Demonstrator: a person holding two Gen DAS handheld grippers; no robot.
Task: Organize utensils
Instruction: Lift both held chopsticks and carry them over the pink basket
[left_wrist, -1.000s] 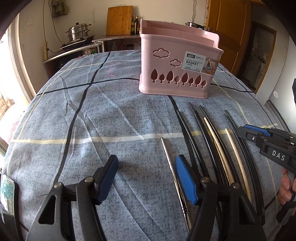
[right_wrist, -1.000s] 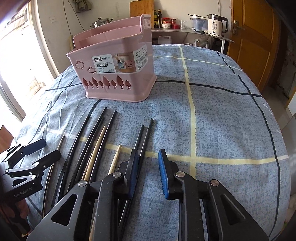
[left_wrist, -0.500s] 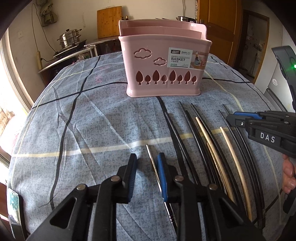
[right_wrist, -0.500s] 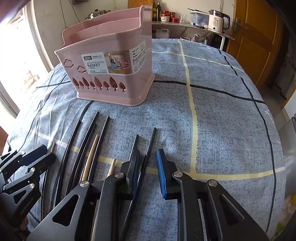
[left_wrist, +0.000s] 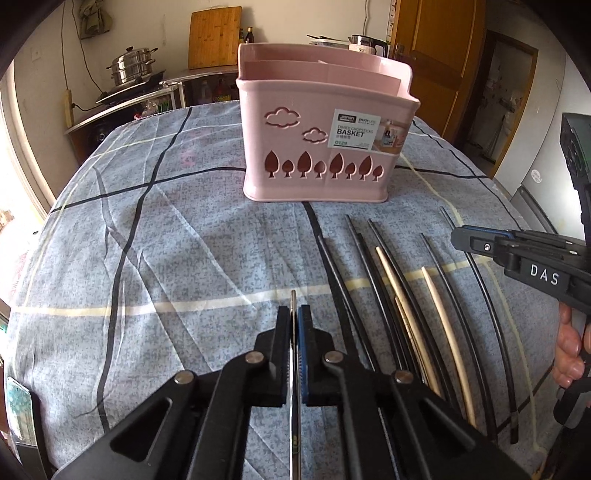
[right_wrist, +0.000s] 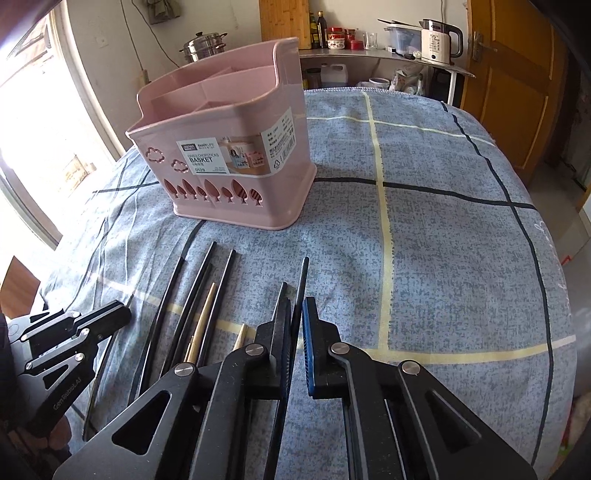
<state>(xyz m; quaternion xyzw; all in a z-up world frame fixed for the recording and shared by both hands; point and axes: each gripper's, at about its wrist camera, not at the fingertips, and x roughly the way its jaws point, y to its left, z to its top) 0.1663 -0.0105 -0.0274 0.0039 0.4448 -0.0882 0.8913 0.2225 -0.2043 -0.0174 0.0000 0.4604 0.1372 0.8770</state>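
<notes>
Both grippers have closed since the earlier frame. Left gripper (left_wrist: 295, 314) now pinches a thin metal chopstick (left_wrist: 294, 301); right gripper (right_wrist: 297, 314) is nearly shut around a black chopstick (right_wrist: 303, 280), though contact is unclear. These sticks look light, stiff and slippery, best held mid-length. Remaining chopsticks (left_wrist: 399, 288) lie on the tablecloth (left_wrist: 147, 258) between the pink basket (left_wrist: 321, 147) and its near edge.

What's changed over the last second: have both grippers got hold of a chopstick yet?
Yes. The left gripper went from wide open to shut on the metal chopstick. The right gripper narrowed onto the rightmost black chopstick. The pink basket and the other chopsticks lie on the cloth as before.
</notes>
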